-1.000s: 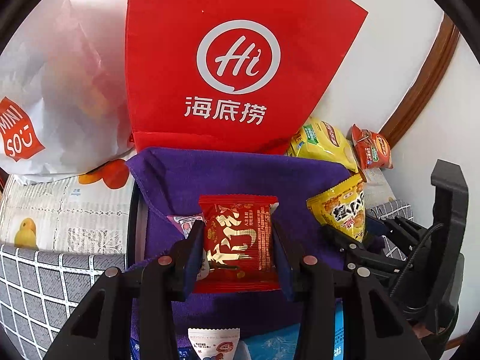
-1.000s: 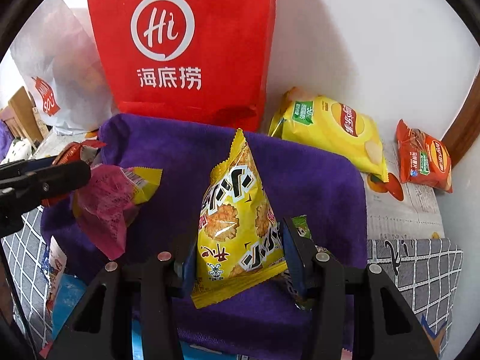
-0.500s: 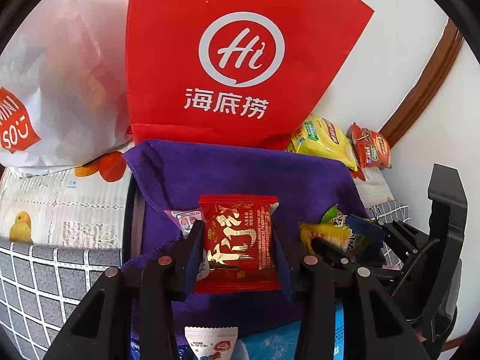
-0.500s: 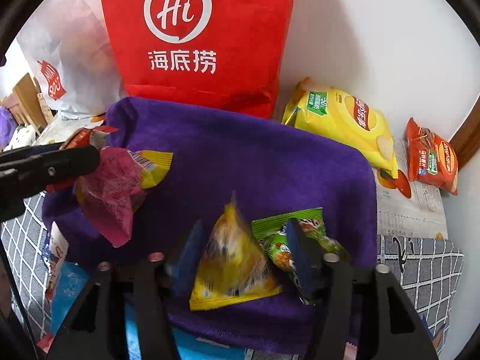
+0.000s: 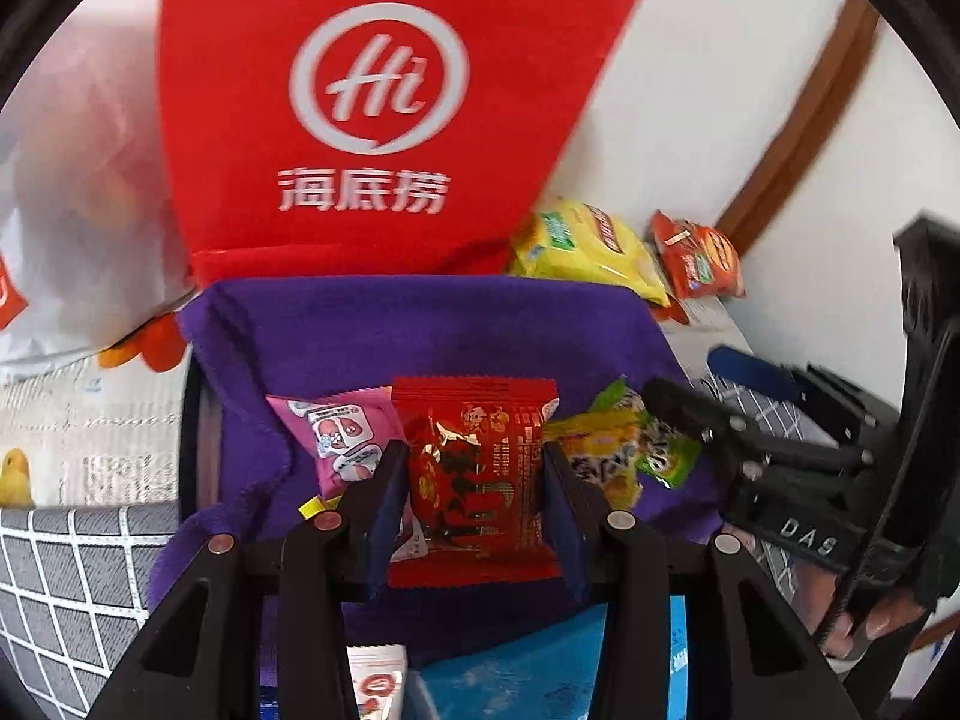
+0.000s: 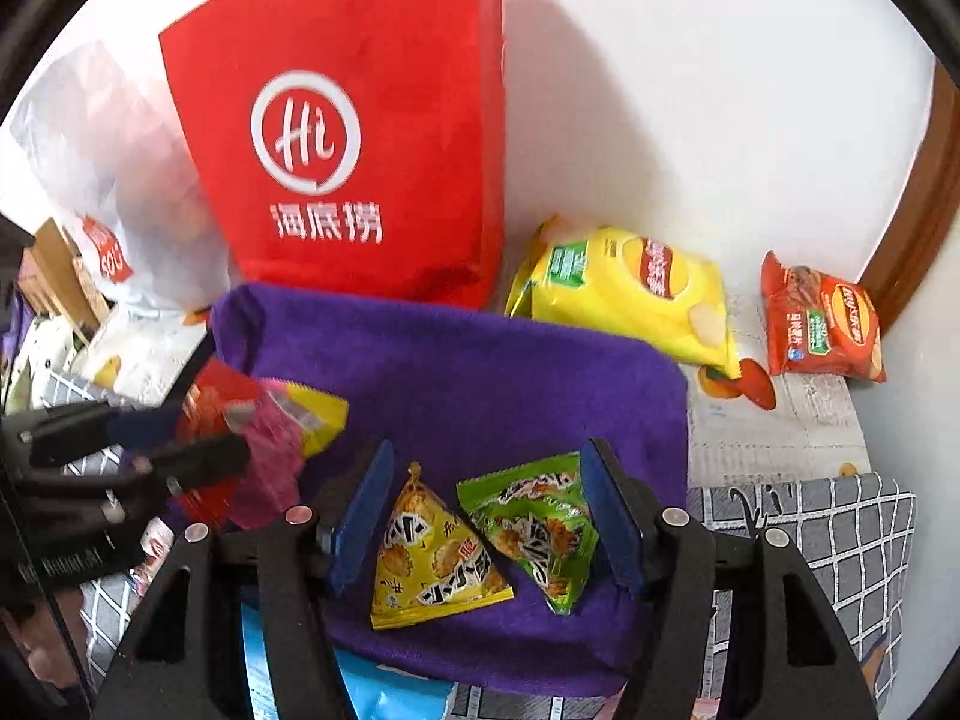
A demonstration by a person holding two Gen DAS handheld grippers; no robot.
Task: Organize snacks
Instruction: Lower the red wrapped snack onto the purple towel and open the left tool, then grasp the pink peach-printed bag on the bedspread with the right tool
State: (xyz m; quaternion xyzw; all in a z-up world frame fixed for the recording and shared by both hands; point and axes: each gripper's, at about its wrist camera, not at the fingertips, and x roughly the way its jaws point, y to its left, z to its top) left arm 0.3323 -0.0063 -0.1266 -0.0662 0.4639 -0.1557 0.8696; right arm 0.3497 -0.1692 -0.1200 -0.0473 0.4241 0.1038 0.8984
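A: Left gripper [image 5: 474, 480] is clamped on a red snack packet [image 5: 474, 468], both blue pads flat against its sides, held above the near part of the purple cloth [image 5: 432, 336].

B: And just left of it there's a pink packet [image 5: 339, 432], partly tucked behind the left finger. I can't tell whether it's resting on the cloth or caught up with the red one.

A: Over to the right gripper [image 6: 486, 516]. Jaws are parted at a middling width, nothing pinched. Between its fingers, down on the purple cloth [image 6: 480, 372], lie two triangular packets.

B: Yes, the yellow triangular packet [image 6: 429, 564] on the left, the green triangular packet [image 6: 534, 522] on the right, edges touching or nearly so. Neither pad is pressing on them.

A: From the right camera the left gripper shows at the left edge, blurred, with the red and pink packets at its tip.

B: Far side of the cloth, a red Hi bag [image 6: 354, 138] stands against the white wall. To its left, a white plastic bag [image 6: 114, 162].

A: To the right of the red bag, a yellow chip bag [image 6: 624, 294] lies by the wall, and further right a red-orange chip bag [image 6: 822, 324], well apart from the cloth.

B: Grey checked covering [image 6: 840, 528] at the near right, and something blue [image 6: 384, 696] pokes out under the cloth's near edge.
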